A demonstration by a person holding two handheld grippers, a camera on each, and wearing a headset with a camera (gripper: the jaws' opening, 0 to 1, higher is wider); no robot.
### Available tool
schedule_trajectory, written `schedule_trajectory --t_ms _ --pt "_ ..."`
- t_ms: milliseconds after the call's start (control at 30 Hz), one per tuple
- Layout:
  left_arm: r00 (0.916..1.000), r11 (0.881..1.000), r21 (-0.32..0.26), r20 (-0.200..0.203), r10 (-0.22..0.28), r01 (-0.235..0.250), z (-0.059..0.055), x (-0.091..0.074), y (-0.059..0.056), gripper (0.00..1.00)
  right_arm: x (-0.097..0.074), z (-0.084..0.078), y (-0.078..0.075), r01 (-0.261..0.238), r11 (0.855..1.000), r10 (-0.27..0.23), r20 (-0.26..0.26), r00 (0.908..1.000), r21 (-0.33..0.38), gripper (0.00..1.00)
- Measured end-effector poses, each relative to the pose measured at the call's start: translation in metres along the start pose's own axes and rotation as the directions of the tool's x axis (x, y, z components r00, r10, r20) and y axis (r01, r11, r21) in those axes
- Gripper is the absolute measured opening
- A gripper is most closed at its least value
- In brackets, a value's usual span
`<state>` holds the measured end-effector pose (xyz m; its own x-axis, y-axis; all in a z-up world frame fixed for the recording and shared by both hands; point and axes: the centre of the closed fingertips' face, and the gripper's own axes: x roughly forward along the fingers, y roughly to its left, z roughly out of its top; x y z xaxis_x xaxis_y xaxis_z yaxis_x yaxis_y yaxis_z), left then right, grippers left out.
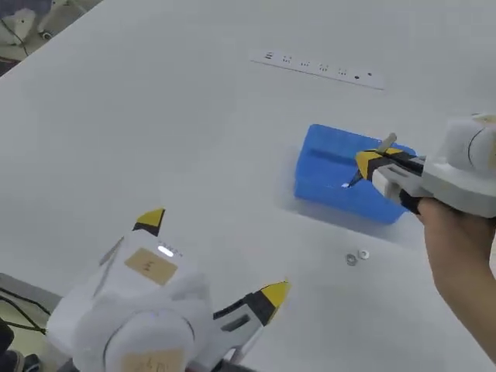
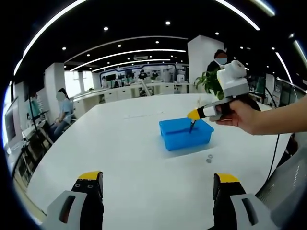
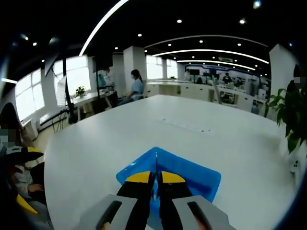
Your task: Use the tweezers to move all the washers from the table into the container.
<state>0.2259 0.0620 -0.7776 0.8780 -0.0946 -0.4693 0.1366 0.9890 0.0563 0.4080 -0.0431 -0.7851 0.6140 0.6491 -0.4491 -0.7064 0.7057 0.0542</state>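
A blue container (image 1: pixel 349 180) rests on the white table, also visible in the left gripper view (image 2: pixel 186 133) and the right gripper view (image 3: pixel 192 176). My right gripper (image 1: pixel 370 163) is shut on thin metal tweezers (image 3: pixel 156 167), whose tips (image 1: pixel 346 184) point down into the container. Two small washers (image 1: pixel 357 256) lie on the table just in front of the container, seen again in the left gripper view (image 2: pixel 209 158). My left gripper (image 1: pixel 213 256) is open over the near table edge with nothing between its jaws, well left of the container.
A white power strip (image 1: pixel 318 68) lies at the far side of the table. The table edge runs along the lower left. People sit at desks in the background (image 2: pixel 62 112). A potted plant (image 3: pixel 288 117) stands at the right.
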Motion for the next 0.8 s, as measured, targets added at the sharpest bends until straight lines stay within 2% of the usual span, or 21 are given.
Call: schedule_trajectory --t_ms 233,567,800 --pt "1.0000 1.000 0.000 -0.001 0.005 -0.005 -0.001 0.000 0.001 0.98 0.007 -0.003 0.000 0.021 0.999 -0.022 -0.019 0.9996 -0.025 0.02" --pt "0.9999 1.000 -0.003 0.008 0.013 -0.013 0.000 0.001 0.003 0.98 0.017 -0.021 0.002 0.019 0.999 -0.022 -0.067 0.9975 -0.043 0.02" --pt "0.9998 1.000 0.001 0.011 0.017 -0.017 0.000 0.000 0.003 0.98 0.014 -0.021 0.003 0.009 0.999 -0.011 -0.069 0.9975 -0.041 0.02"
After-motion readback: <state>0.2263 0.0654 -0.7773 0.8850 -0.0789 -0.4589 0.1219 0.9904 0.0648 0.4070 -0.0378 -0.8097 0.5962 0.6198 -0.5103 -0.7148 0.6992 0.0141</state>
